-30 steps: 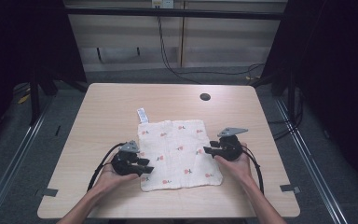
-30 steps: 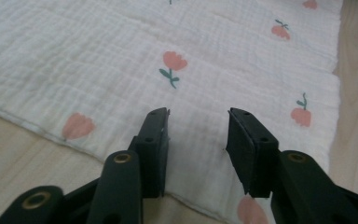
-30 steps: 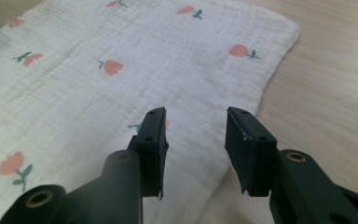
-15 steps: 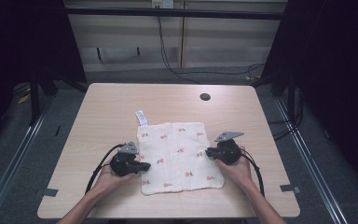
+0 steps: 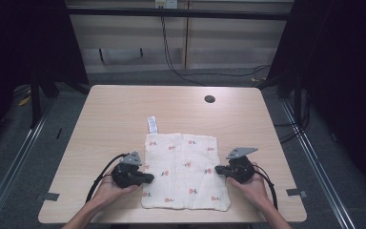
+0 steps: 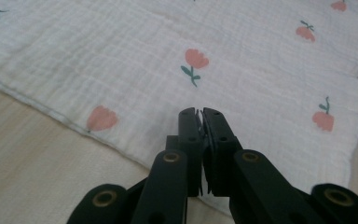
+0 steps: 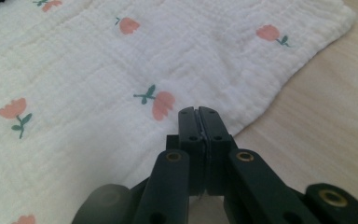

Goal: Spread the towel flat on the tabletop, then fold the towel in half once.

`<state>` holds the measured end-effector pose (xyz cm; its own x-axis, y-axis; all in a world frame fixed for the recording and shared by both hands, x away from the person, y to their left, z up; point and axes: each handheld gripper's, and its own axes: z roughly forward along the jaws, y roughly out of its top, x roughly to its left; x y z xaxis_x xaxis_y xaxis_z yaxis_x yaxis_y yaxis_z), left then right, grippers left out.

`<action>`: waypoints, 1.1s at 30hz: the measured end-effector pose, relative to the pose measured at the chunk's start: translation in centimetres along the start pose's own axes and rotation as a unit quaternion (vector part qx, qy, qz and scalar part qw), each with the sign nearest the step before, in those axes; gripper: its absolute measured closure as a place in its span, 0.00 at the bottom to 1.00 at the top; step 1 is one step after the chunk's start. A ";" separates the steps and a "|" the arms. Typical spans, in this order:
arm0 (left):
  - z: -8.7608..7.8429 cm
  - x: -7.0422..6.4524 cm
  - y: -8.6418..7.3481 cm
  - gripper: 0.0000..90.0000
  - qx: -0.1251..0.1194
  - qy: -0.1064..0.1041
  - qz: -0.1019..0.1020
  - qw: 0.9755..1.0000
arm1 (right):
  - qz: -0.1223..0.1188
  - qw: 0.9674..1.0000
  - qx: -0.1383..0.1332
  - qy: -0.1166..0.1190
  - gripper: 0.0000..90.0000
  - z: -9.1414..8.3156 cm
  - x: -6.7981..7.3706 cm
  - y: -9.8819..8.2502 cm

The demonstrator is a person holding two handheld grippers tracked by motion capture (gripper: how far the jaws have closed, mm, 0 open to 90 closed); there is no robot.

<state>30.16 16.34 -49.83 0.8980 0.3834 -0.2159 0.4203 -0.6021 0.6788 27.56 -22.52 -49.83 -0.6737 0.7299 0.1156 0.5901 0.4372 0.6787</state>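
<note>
A white cloth (image 5: 183, 174) with small pink flower prints lies flat on the wooden table (image 5: 124, 109), with a white label (image 5: 152, 125) at its far left corner. My left gripper (image 5: 149, 179) lies at the cloth's left edge, pointing right, jaws shut. In the left gripper view that gripper (image 6: 199, 113) hovers just over the cloth (image 6: 242, 60), close to its hem. My right gripper (image 5: 218, 169) sits at the cloth's right edge, pointing left, also shut. In the right gripper view its tips (image 7: 198, 111) rest over the cloth (image 7: 98, 70) beside a pink flower, with nothing visibly pinched.
A dark round hole (image 5: 209, 99) marks the table's far side. Cables trail from both grippers toward the near table edge. Dark floor and metal rails surround the table. Bare wood lies far of the cloth and at both sides.
Both grippers have moved toward the person along the cloth's side edges, the right one farther. The cloth's near edge now reaches closer to the table's front.
</note>
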 end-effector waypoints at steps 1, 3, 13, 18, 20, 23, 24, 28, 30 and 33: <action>0.0 -0.1 -0.1 0.97 0.001 0.001 0.000 1.000 | -0.003 1.000 0.000 0.000 0.98 -0.1 0.1 -0.2; -0.2 -0.4 -0.1 0.97 0.005 -0.001 0.003 1.000 | -0.001 1.000 0.001 0.003 0.98 -0.3 0.2 -0.3; -0.4 -1.2 -0.1 0.85 0.001 -0.010 0.011 1.000 | -0.001 1.000 -0.009 0.001 0.91 -0.8 0.5 -0.6; -0.5 -0.5 0.5 0.72 -0.020 -0.010 -0.005 1.000 | 0.015 0.999 -0.042 -0.004 0.81 -1.2 -0.1 0.2; -0.3 0.0 0.5 0.68 -0.024 -0.001 -0.015 1.000 | 0.022 0.999 -0.046 -0.001 0.78 -1.2 -0.4 0.5; -0.2 1.0 0.7 0.64 -0.019 0.013 -0.025 0.999 | 0.031 0.998 -0.048 0.000 0.70 -0.8 -1.0 0.9; -0.2 1.2 0.8 0.63 -0.022 0.012 -0.032 0.999 | 0.033 0.998 -0.045 -0.001 0.67 -0.7 -1.1 1.0; 0.0 1.4 0.9 0.61 -0.018 0.015 -0.036 0.999 | 0.031 0.999 -0.040 -0.001 0.60 -0.3 -1.8 1.8; 0.3 1.1 0.8 0.64 -0.011 0.022 -0.025 0.999 | 0.029 0.999 -0.039 0.002 0.60 0.0 -2.8 2.2; 0.3 1.1 0.8 0.65 -0.008 0.025 -0.022 0.999 | 0.031 0.999 -0.038 -0.003 0.61 0.1 -3.4 2.6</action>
<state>31.50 16.07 -49.67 0.8713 0.4433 -0.2107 0.4562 -0.5731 0.6808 31.43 -23.80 -48.50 -0.6343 0.7573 0.1554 0.5953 0.3503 0.7232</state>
